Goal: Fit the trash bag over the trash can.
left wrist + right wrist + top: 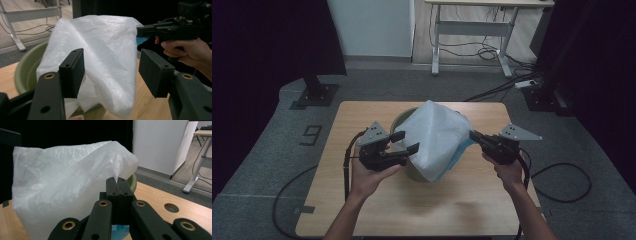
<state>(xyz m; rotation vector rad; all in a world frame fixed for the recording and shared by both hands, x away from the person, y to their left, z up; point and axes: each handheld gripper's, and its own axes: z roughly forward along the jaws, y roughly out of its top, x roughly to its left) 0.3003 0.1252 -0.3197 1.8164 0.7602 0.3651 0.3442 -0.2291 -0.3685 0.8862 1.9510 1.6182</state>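
Plastic bag: one white plastic bag [436, 137] draped over one green basin [398, 120] at the middle of the wooden table [362, 200]; it hangs past the basin's near rim.
Left gripper: the left gripper [404, 144] sits at the bag's left side, jaws spread wide. In the left gripper view the bag [100, 57] lies between the two pads; whether either pad touches the film cannot be told.
Basin: largely covered by the bag; a green arc of rim [25, 67] shows at the left, and its contents cannot be seen.
Blue material: a blue edge [458, 155] shows under the bag's right side; what it belongs to is hard to make out.
Right gripper: the right gripper [473, 136] has its jaws pressed together, pinching a gathered corner of the bag [117, 175].
Count: two grippers, one bag, one basin, one table.
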